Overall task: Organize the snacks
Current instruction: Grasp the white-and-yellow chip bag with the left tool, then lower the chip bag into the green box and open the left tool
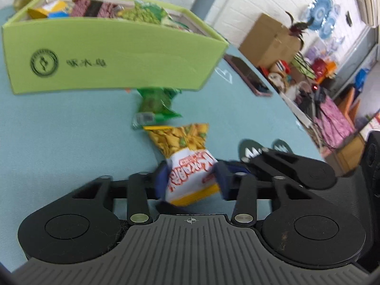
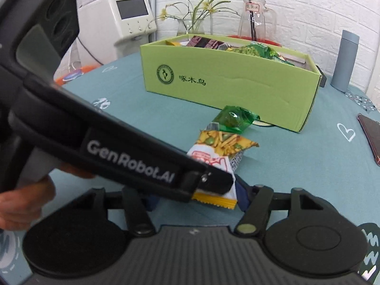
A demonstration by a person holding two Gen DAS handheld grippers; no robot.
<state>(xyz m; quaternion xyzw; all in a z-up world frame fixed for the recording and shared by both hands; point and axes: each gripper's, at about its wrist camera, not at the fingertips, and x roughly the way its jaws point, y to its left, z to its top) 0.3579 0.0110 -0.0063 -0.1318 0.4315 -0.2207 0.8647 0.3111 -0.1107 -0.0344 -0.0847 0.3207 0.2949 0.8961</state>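
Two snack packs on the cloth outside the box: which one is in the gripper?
The yellow-and-white pack, pinched at its white end by the left gripper. The green pack lies untouched against the green box.

A yellow-and-white snack packet (image 1: 190, 166) lay at lower centre of the left wrist view, its white end pinched between blue pads. Just above it lay a green snack packet (image 1: 154, 105), its far end touching the foot of a light green box (image 1: 114, 57) in the upper left. The open box held more packets: yellow, maroon and green.
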